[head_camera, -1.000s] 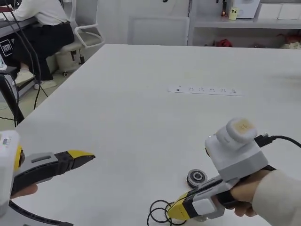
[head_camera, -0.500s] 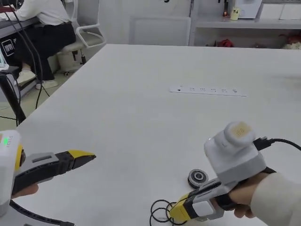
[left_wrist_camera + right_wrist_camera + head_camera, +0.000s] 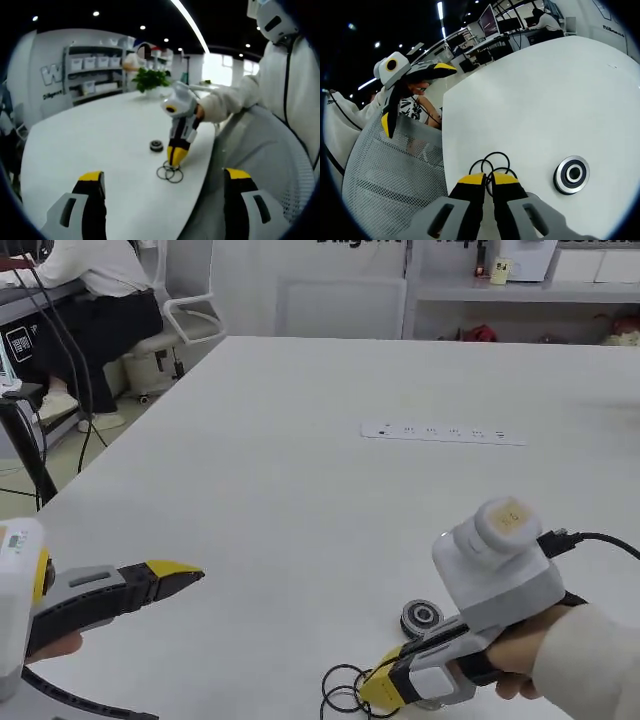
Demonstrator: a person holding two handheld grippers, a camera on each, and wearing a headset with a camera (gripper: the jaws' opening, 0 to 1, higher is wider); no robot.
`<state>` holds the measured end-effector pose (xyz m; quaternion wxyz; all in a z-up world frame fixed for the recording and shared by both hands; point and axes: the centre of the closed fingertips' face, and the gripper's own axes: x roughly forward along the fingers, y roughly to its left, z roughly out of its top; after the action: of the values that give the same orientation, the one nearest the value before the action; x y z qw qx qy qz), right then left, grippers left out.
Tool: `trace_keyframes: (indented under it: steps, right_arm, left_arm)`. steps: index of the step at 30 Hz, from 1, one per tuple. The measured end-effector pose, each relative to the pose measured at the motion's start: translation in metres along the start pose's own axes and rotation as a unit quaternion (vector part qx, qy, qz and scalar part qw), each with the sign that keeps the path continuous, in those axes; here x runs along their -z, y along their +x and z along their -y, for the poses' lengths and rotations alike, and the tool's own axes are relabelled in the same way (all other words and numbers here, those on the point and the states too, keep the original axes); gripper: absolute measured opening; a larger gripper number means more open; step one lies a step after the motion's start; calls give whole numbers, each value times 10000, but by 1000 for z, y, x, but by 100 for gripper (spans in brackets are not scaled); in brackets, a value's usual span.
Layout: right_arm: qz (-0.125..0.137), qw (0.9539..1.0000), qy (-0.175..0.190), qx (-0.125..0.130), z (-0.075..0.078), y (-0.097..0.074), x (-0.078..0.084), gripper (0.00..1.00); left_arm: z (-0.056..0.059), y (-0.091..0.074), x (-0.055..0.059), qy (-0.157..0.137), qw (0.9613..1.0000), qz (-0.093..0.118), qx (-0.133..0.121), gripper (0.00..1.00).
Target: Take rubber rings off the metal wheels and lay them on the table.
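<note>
— Since you want the surroundings first: the white table (image 3: 300,490) takes up most of the head view, and a mesh chair (image 3: 385,175) sits beside its near edge.

— And farther off?

— A person (image 3: 95,280) sits at a desk past the far left corner, with a white chair (image 3: 185,320) just beside them. A strip (image 3: 443,432) of sockets lies flat mid-table, well apart from the work.

— The grippers?

— The left gripper (image 3: 164,176) hangs by the near left edge, jaws wide apart, holding nothing. The right gripper (image 3: 385,692) is low at the near edge, jaws drawn almost together with a thin gap, tips down at the rings (image 3: 345,690).

— Pinching one?

— Can't tell. In the right gripper view a dark arc shows in the gap, but contact is unclear.

— Anything in the way?

— Its tips cover part of the rings. The wheel (image 3: 421,617) lies flat just beside that gripper, near the rings but apart from them. The rings are thin black loops, overlapping, flat on the table.
</note>
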<state>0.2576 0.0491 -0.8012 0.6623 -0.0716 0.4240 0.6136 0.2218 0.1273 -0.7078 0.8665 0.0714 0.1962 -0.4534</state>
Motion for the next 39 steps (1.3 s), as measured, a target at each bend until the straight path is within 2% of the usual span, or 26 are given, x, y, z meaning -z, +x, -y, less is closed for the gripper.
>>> trace_keyframes:
  steps: [10, 17, 22, 29, 33, 39]
  right_arm:
    - [310, 9994, -72, 144, 6, -14, -16, 4]
    - [683, 9966, -232, 405, 15, -30, -34, 7]
    - [1119, 9917, -213, 589, 23, -49, -52, 9]
    - [1500, 9850, -77, 848, 40, -72, -61, 11]
    - [1677, 9819, 97, 873, 46, -80, -62, 11]
    - [1751, 9792, 156, 1009, 55, -87, -57, 12]
  left_arm:
    - [-2, -3, -4, 43, 10000, 5, -38, 100]
    - [-4, -4, -6, 74, 10000, 11, -66, 100]
    - [-5, -4, -10, 116, 9999, 15, -64, 100]
    - [3, -5, -40, 240, 9993, 265, 60, 100]
    - [3, -4, -49, 295, 9991, 303, 81, 100]
    - [0, -2, -61, 497, 9983, 278, 100, 100]
